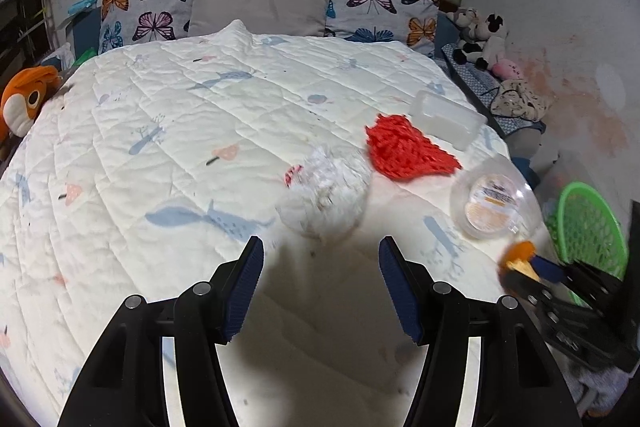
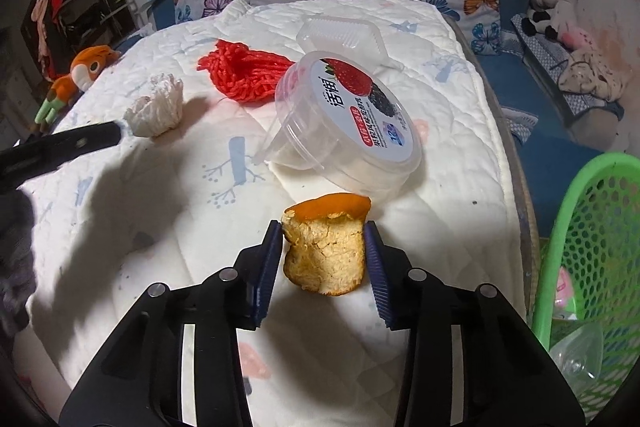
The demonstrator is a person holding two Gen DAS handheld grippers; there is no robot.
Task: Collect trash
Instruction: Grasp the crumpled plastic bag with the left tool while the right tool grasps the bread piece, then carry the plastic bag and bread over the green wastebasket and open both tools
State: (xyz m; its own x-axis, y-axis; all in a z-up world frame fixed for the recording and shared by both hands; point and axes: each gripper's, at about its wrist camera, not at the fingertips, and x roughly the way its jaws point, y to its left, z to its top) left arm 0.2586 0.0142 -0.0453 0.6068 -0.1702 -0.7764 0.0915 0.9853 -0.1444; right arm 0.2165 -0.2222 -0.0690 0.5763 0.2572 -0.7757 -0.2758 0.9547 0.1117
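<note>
Right gripper (image 2: pixel 324 255) pinches an orange peel (image 2: pixel 325 251) by its sides, above the near right part of the bed (image 2: pixel 160 227). Peel looks curled and dry; likely risk is it cracking or slipping out before the green basket (image 2: pixel 580 227) at right. Left gripper (image 1: pixel 321 285) is wide, empty, just short of the white foam net (image 1: pixel 324 195); red mesh (image 1: pixel 404 151) and yogurt tub (image 2: pixel 344 123) farther off.

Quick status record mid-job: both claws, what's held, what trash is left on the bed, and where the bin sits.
left claw: open, empty, hovering near the white foam fruit net
right claw: shut on the orange peel piece
left on bed: red mesh net bag, clear plastic yogurt tub, clear rectangular plastic tray
bin: green plastic mesh basket, right of the bed
</note>
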